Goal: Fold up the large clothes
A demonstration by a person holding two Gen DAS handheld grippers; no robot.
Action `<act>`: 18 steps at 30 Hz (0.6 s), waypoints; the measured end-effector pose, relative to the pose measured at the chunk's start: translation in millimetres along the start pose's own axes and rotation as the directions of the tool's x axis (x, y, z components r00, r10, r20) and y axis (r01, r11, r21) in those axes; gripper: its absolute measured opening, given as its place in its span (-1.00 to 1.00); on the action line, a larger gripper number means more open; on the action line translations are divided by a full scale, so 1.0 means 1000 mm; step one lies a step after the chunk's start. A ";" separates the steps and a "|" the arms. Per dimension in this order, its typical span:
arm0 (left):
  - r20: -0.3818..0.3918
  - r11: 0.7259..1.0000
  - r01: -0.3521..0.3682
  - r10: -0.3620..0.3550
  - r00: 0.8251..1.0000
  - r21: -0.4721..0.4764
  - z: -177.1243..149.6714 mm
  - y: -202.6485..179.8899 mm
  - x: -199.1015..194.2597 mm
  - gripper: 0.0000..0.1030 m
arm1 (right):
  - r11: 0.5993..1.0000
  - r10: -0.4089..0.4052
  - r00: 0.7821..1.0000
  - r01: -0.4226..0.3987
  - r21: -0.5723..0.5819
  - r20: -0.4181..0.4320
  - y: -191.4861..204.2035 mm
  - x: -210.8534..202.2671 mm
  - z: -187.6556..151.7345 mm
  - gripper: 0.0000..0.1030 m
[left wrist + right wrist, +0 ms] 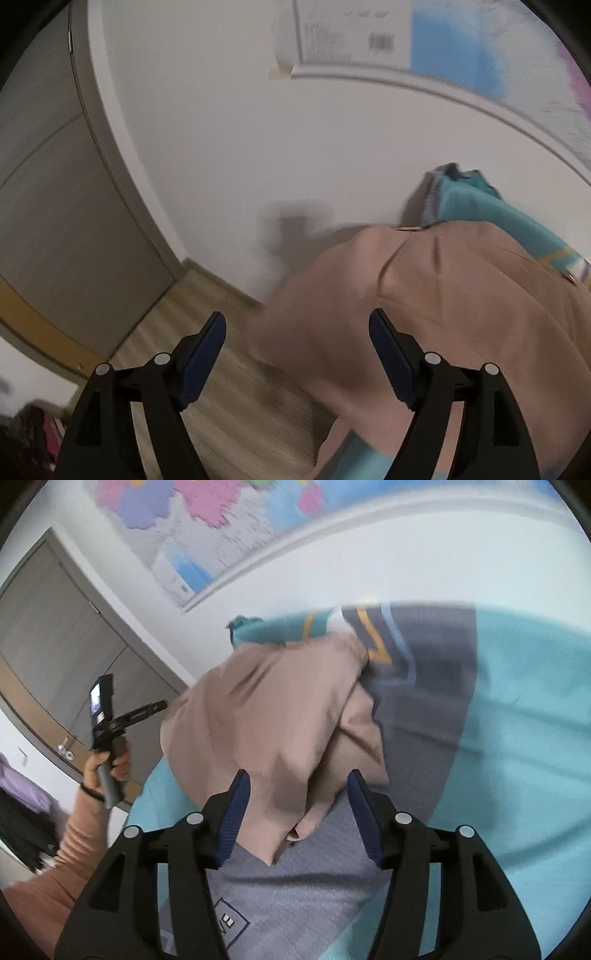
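The tan garment (pixel 273 716) lies bunched in a heap on the teal-and-grey bedspread (pixel 517 738), its near corner drooping between the fingers of the right gripper (pixel 298 812), whose jaws stand wide apart with nothing pinched. Off the garment's left edge the left gripper (pixel 297 354) hangs in the air, jaws spread and empty, with only the wooden floor (pixel 229 398) below it. Behind the garment a wall map (pixel 221 535) hangs on the white wall.
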State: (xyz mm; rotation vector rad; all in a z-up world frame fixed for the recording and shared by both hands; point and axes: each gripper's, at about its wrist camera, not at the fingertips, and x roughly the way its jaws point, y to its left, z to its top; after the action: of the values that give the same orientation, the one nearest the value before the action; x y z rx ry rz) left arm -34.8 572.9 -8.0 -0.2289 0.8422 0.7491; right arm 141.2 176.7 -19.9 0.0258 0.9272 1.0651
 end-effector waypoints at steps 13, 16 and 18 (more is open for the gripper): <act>0.084 0.948 0.261 -0.279 0.957 0.180 -0.061 -0.107 -0.060 0.54 | 0.983 -0.060 0.998 0.060 -0.172 0.004 0.041 0.048 0.021 0.04; 0.008 0.933 0.296 -0.304 0.953 0.202 -0.074 -0.125 -0.040 0.55 | 0.981 -0.123 0.991 0.112 -0.160 -0.059 0.028 0.076 0.015 -0.04; -0.024 0.940 0.272 -0.273 0.962 0.207 -0.083 -0.134 -0.030 0.54 | 0.984 -0.123 0.990 0.112 -0.135 -0.072 0.019 0.082 0.012 -0.08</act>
State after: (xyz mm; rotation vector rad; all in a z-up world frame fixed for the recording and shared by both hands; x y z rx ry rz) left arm -5.8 422.2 -54.0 -0.1514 0.8563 0.3978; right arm 147.9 253.2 -56.1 -0.1793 0.9181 1.0203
